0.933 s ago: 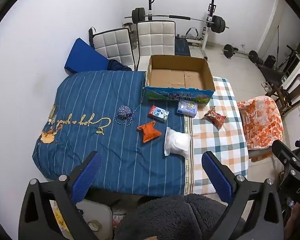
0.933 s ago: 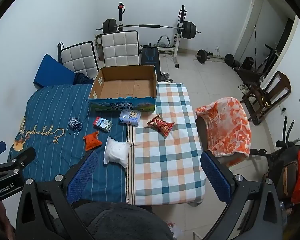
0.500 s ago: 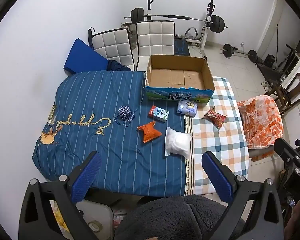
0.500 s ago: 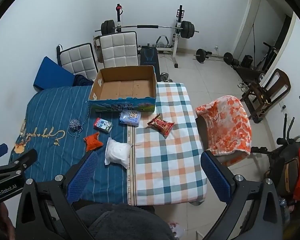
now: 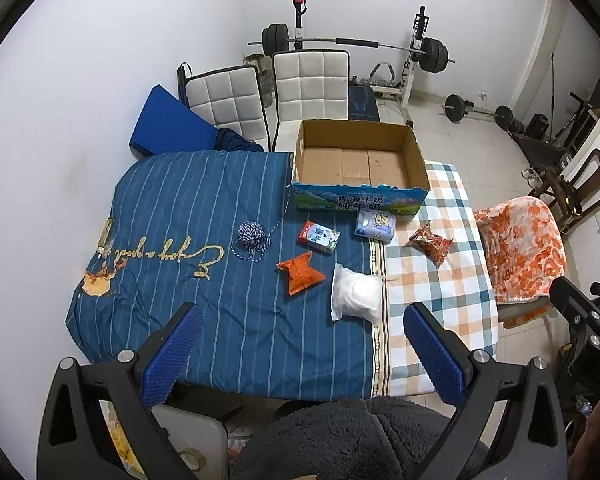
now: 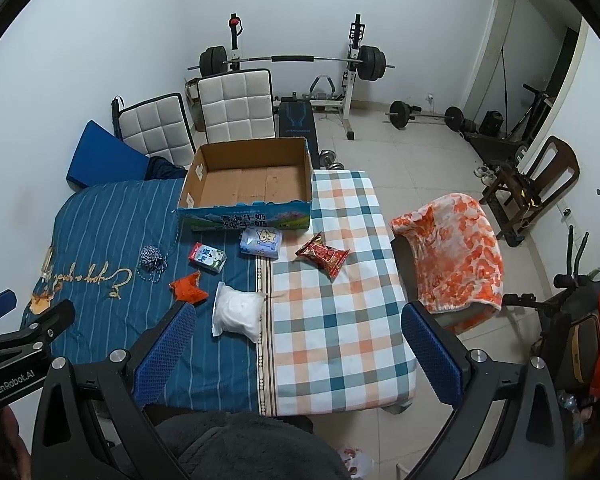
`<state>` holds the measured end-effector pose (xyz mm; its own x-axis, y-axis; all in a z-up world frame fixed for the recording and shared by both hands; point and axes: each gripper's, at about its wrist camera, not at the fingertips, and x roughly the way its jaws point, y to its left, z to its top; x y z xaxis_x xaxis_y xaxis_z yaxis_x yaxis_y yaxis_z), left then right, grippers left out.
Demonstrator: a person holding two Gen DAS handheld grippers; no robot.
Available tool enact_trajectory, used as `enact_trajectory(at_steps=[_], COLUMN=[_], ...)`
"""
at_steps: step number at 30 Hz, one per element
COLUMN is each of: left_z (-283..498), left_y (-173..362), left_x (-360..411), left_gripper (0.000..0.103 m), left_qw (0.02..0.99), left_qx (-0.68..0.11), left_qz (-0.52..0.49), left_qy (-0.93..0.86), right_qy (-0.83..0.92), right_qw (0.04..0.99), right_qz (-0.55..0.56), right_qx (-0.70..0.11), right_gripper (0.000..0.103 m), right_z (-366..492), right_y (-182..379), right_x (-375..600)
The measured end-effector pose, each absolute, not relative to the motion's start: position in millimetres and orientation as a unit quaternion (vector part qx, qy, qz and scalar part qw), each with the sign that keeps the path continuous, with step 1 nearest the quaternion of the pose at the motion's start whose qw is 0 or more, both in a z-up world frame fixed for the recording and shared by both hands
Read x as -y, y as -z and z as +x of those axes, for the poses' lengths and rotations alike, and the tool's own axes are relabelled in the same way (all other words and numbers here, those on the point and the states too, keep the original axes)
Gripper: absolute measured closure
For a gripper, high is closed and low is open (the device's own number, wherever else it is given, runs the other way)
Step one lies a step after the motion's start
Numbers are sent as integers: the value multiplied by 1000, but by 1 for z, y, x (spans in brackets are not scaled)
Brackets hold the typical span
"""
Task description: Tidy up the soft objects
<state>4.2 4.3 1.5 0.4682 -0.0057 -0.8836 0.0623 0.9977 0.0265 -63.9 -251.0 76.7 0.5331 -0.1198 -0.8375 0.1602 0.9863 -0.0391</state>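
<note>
An empty cardboard box (image 5: 358, 162) (image 6: 252, 184) stands at the far side of the cloth-covered table (image 5: 228, 320). In front of it lie a blue-white rope ball (image 5: 250, 234), a small milk carton (image 5: 319, 237), a pale tissue pack (image 5: 375, 226), a red snack bag (image 5: 431, 241), an orange pouch (image 5: 301, 272) and a white soft bag (image 5: 356, 291) (image 6: 238, 312). My left gripper (image 5: 300, 356) is open and empty, high above the near table edge. My right gripper (image 6: 298, 354) is open and empty too, over the checked cloth (image 6: 336, 280).
Two white padded chairs (image 5: 268, 96) and a blue cushion (image 5: 168, 124) stand behind the table. A chair with an orange blanket (image 6: 452, 248) is at the right. A barbell rack (image 6: 296, 60) and weights stand by the back wall.
Both views have shifted very slightly. The objects on the table have not moved and both grippers stay open.
</note>
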Motion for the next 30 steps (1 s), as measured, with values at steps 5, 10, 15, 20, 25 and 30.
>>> enact_trajectory(at_steps=[5, 10, 15, 20, 25, 30], left_z=[3, 3, 2, 1, 1, 1], left_y=[-5, -7, -8, -8, -6, -6], left_x=[-6, -9, -8, -8, -10, -11], left_gripper=[0, 0, 0, 0, 0, 0], left_qw=[860, 862, 862, 861, 861, 861], left_qx=[-509, -505, -506, -507, -508, -508], left_qz=[27, 26, 25, 25, 21, 17], left_qy=[22, 22, 25, 27, 30, 32], right_qy=[82, 83, 82, 82, 88, 92], right_qw=[880, 880, 880, 879, 880, 878], right_qz=[20, 20, 20, 18, 17, 19], right_qx=[-467, -467, -467, -469, -466, -469], right_gripper=[0, 0, 0, 0, 0, 0], right_z=[-67, -66, -68, -69, -70, -70], right_y=[-81, -84, -83, -84, -87, -83], right_x=[250, 250, 250, 248, 245, 244])
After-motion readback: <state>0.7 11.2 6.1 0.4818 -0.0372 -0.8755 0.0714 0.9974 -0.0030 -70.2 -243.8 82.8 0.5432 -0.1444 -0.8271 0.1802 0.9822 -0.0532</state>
